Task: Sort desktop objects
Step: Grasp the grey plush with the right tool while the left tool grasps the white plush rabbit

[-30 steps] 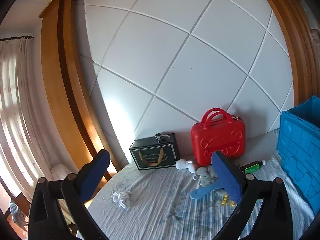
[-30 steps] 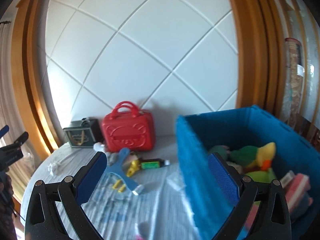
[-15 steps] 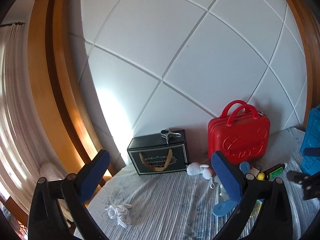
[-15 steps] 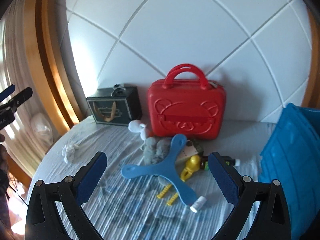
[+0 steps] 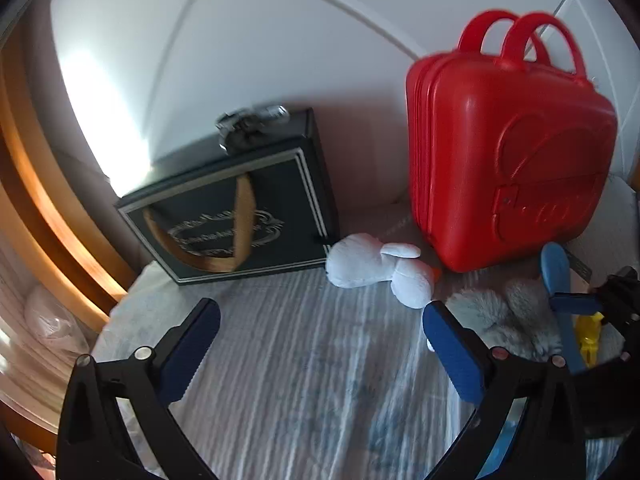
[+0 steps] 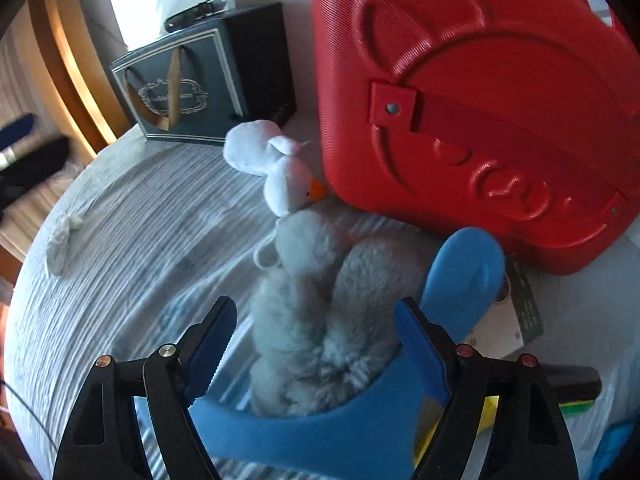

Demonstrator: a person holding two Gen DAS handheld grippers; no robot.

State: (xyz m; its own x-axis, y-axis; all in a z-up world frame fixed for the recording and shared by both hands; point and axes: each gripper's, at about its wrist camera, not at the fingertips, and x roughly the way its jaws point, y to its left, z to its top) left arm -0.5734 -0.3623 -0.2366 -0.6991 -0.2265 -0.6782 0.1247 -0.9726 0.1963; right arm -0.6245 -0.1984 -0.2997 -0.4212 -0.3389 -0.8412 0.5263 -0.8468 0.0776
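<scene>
Beside red case (image 6: 472, 92) | right view only: grey plush (image 6: 320, 312) between gripper (image 6: 312, 332) fingers

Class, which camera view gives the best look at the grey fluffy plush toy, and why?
The right wrist view: the grey fluffy plush toy fills the centre, lying between the right gripper's open fingers. The left wrist view shows only part of it, off to the right behind a finger.
</scene>
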